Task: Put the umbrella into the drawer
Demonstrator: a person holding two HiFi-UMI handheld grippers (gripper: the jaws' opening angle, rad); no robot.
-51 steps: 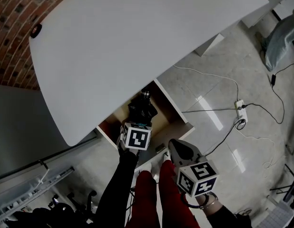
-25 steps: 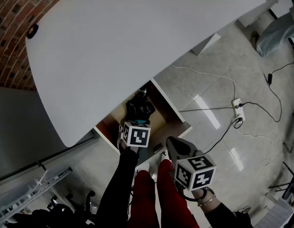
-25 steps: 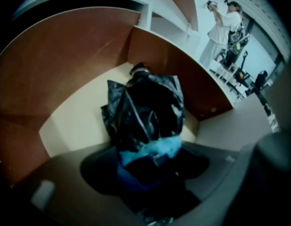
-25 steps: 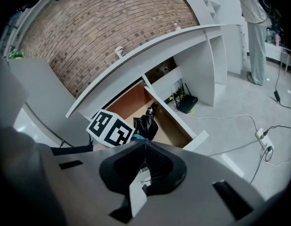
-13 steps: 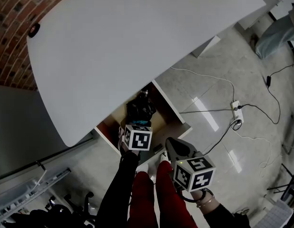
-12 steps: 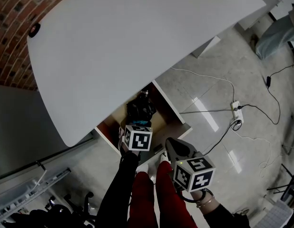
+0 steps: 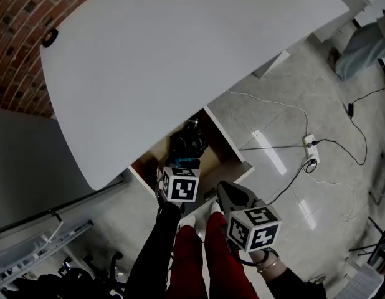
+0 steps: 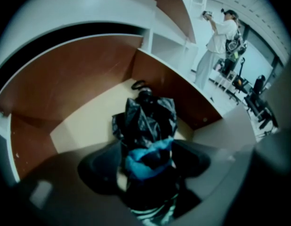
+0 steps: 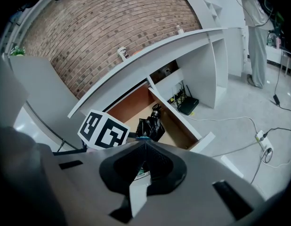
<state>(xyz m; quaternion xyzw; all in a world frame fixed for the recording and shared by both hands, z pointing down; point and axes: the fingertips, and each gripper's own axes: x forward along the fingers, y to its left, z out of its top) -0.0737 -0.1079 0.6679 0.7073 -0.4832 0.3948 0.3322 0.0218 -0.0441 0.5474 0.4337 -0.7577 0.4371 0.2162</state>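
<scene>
Inside the drawer, the umbrella is clamped at its near end by the left gripper's jaws. Let go tilted, it could catch the drawer front. Right gripper's jaws are closed and empty, outside the drawer.

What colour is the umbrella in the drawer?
The umbrella is black; the left gripper view shows it best.

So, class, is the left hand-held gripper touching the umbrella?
Touching. The left gripper view shows the left hand-held gripper with its jaws clamped on the near end of the umbrella, with no gap on either side.
</scene>
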